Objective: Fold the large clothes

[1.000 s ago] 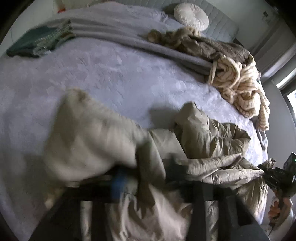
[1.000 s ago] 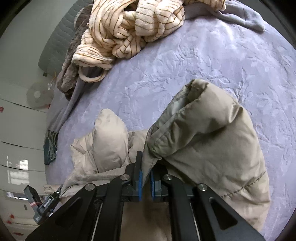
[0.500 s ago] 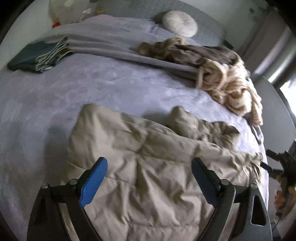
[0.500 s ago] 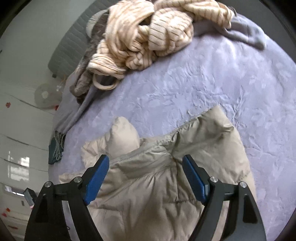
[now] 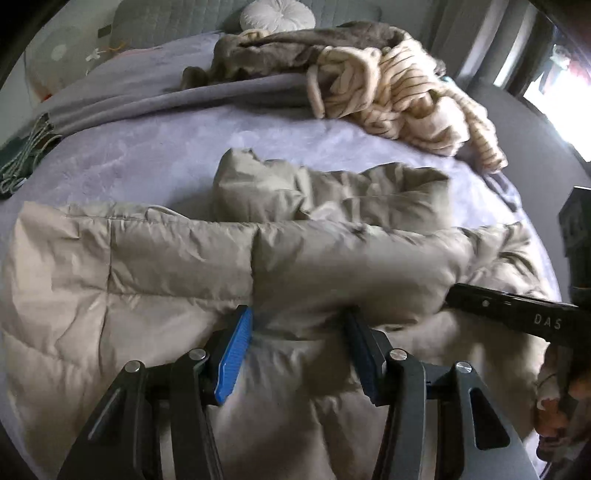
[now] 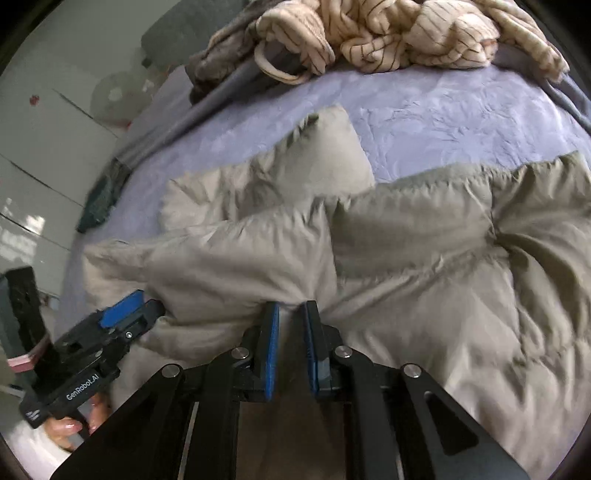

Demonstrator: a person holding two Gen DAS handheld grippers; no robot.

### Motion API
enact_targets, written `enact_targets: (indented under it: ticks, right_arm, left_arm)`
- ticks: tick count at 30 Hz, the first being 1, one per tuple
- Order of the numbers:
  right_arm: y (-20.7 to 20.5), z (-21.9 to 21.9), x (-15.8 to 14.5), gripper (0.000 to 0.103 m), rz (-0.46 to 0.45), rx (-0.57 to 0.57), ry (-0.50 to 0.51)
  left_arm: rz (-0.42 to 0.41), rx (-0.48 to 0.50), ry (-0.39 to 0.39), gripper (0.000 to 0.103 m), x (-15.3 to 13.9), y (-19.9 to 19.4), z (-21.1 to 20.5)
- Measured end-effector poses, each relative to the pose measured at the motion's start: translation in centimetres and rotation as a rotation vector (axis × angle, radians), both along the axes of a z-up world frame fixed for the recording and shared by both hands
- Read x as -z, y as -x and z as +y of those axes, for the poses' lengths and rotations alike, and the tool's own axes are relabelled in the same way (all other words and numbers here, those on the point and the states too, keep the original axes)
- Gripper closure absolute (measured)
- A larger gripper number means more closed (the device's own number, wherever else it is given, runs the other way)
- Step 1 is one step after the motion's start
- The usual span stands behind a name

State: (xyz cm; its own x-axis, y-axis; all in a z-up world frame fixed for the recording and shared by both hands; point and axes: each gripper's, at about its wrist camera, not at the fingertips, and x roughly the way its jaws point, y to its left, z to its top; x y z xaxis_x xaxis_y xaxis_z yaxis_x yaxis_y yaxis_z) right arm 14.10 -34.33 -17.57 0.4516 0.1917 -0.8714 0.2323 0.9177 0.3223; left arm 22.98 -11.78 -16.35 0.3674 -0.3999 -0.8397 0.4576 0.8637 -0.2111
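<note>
A beige puffer jacket (image 5: 177, 266) lies spread across the lavender bed (image 5: 155, 147), one sleeve bunched behind it. It also shows in the right wrist view (image 6: 424, 240). My left gripper (image 5: 301, 325) is partly open with its blue pads astride a thick fold at the jacket's near edge. My right gripper (image 6: 290, 314) has its pads nearly together, pinching a fold of the jacket's near edge. The right gripper also shows at the right in the left wrist view (image 5: 513, 314), and the left gripper shows at the left in the right wrist view (image 6: 129, 314).
A cream striped garment (image 5: 399, 92) and a brown fleece (image 5: 295, 48) are piled at the far side of the bed. A folded dark green item (image 5: 18, 158) lies at the far left. A round white pillow (image 5: 277, 14) rests against the headboard.
Both grippers dropped the jacket, which settled flat, then came down to its near edge. The right gripper has closed on a fold; the left has narrowed around one.
</note>
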Motion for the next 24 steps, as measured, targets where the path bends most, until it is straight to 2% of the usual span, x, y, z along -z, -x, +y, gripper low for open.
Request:
enact_targets:
  ticks: [3,9,11,13,15,17,18,20,24]
  right_arm:
    - [-1.5,-0.6,1.5,0.103,0.002,0.001,0.021]
    - [-3.5,-2.2,2.5,0.103,0.019,0.020,-0.024]
    - [-3.3,-2.8,1.6,0.103,0.022,0.013,-0.019]
    - [-2.4,-4.3,0.1,0.103,0.017,0.023,0.030]
    - [-1.3,-6.9,-1.2,0.103,0.026,0.065,0.106]
    - [-0.6,-9.7,-1.5,0.103,0.053,0.132,0.153]
    - [-0.3,-11.0,-1.4,0.103,0.062,0.157,0.138]
    - [-0.1,-13.8,0.0,0.103,0.107,0.229,0.091]
    - [-0.9,-16.2,3.1,0.103,0.158,0.306,0.009]
  left_arm:
    - [0.005,-0.024,-0.007,0.049,0.9,-1.8,-0.5]
    - [0.033,-0.033,-0.018,0.049,1.3,-4.1,-0.5]
    - [0.003,-0.039,-0.036,0.048,0.2,-4.3,0.8]
    - [-0.035,-0.064,-0.073,0.048,-0.6,-4.8,2.8]
    - [-0.052,-0.134,-0.128,0.048,-0.6,-6.2,6.0]
    - [-0.041,-0.186,-0.149,0.048,0.0,-7.4,8.3]
    - [-0.032,-0.215,-0.166,0.048,0.6,-8.1,9.4]
    - [0.003,-0.236,-0.147,0.048,2.0,-9.2,10.7]
    - [0.038,-0.233,-0.137,0.045,4.1,-10.4,10.2]
